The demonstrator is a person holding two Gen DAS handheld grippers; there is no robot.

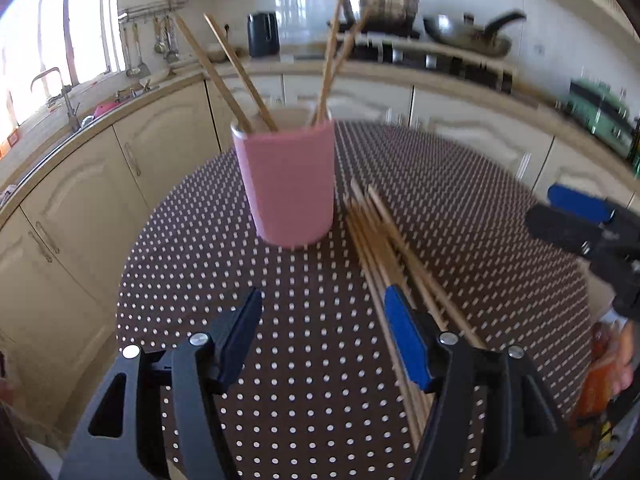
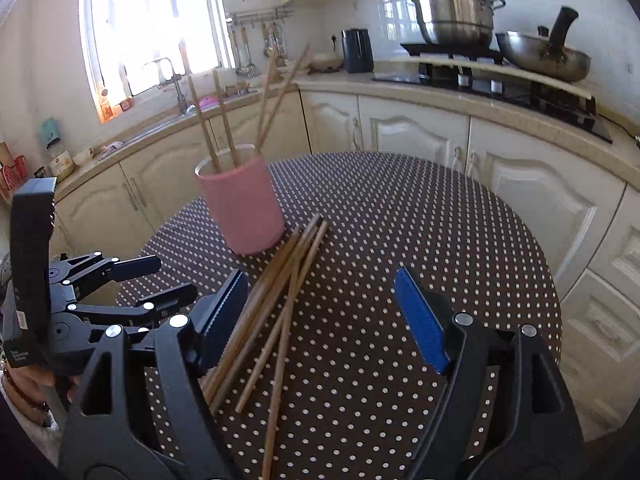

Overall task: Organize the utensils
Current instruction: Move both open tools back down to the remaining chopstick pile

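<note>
Left wrist view: left tool (image 1: pixel 320 336) is hanging over the dotted surface (image 1: pixel 280 360) with its jaws standing well apart and nothing between them, only bare cloth. The pink cup (image 1: pixel 290 184) is sitting ahead of this tool, slightly to its left, upright, with four chopsticks in cup (image 1: pixel 236 76) leaning out against the rim, likely because the cup is wide and they are long. The loose chopsticks (image 1: pixel 384 256) are lying flat in a rough bundle just off this tool's right finger, running away toward the cup's base; part of the bundle is passing under that finger, contact unclear. Right tool (image 1: pixel 576 216) is showing at the far right edge. Right wrist view: right tool (image 2: pixel 320 304) is also spread wide and holding nothing, pads clear of the wood. The loose chopsticks (image 2: pixel 280 300) are fanning out between its fingers, closer to its left finger, far tips near the pink cup (image 2: pixel 244 208) ahead-left. Left tool (image 2: pixel 160 276) is sitting at this tool's left side, open too. Probably both tools are lining up to pick sticks from the pile; the crossed sticks could make a single-stick grab messy.
</note>
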